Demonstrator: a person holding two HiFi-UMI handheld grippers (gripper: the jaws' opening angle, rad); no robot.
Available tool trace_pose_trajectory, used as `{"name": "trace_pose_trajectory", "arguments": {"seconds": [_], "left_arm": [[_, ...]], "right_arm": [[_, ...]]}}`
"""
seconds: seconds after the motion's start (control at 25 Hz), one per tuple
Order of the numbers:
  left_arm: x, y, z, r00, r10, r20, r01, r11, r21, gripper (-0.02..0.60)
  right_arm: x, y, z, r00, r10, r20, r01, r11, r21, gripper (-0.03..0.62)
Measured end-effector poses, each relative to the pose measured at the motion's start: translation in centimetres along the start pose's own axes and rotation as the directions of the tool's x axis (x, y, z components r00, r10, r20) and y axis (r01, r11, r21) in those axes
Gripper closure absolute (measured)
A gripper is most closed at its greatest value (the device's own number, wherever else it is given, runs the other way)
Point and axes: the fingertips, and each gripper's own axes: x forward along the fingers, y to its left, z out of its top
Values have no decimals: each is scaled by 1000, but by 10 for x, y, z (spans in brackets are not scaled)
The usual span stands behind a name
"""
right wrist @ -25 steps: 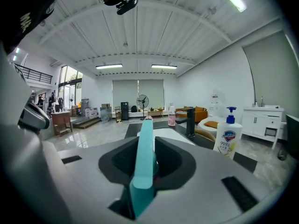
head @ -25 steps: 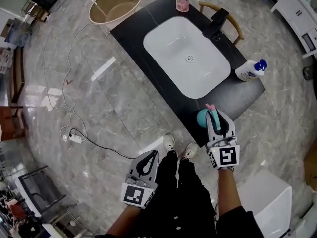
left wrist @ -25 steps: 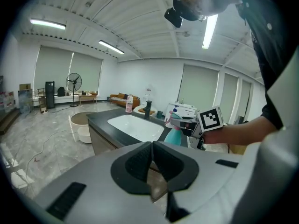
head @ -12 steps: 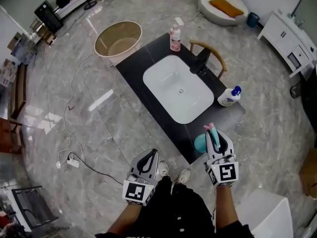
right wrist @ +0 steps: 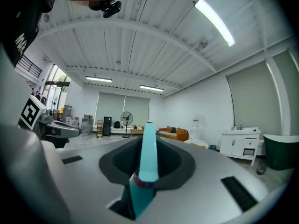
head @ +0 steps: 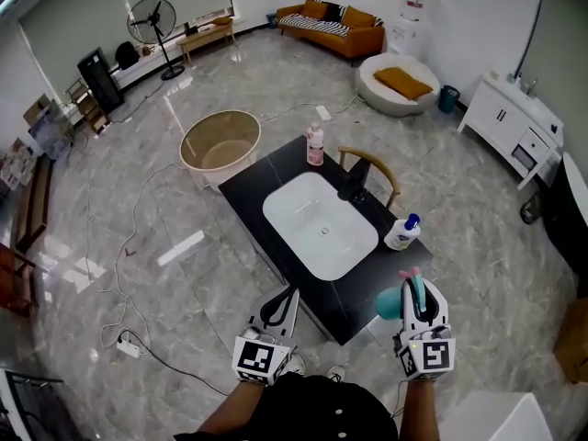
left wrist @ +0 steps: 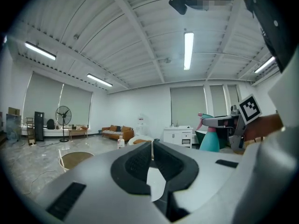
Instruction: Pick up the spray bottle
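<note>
The spray bottle (head: 390, 303) is teal with a pink nozzle. It hangs in the air off the near right corner of the black counter (head: 266, 186). My right gripper (head: 418, 288) is shut on its head. In the right gripper view the teal head (right wrist: 148, 167) stands upright between the jaws of that gripper (right wrist: 148, 139). My left gripper (head: 290, 294) is at the lower left, level, shut, with nothing in it. In the left gripper view its jaws (left wrist: 152, 144) meet at the tips, and the held bottle (left wrist: 209, 139) shows at the right.
The counter holds a white sink (head: 317, 223), a black faucet (head: 354, 180), a pink bottle (head: 315, 145) and a white pump bottle (head: 401, 232). A wooden chair (head: 372, 168) stands behind it and a round tub (head: 220, 141) to its left. A cable and power strip (head: 127, 345) lie on the floor.
Both grippers have risen. The spray bottle has come up off the counter's near right corner with the right gripper. The counter now looks smaller and farther below.
</note>
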Motion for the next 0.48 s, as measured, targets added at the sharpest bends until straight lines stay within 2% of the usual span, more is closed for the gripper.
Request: {"name": "trace_pose_trajectory", "arguments": {"seconds": [0.16, 0.48], "left_arm": [[3, -2, 7, 1000, -12, 9, 11, 1000, 16, 563], [5, -5, 9, 1000, -23, 14, 23, 999, 35, 563]], "right_arm": [[-9, -6, 1, 1000, -21, 11, 21, 1000, 4, 525], [-9, 3, 1, 1000, 1, 14, -1, 1000, -9, 526]]}}
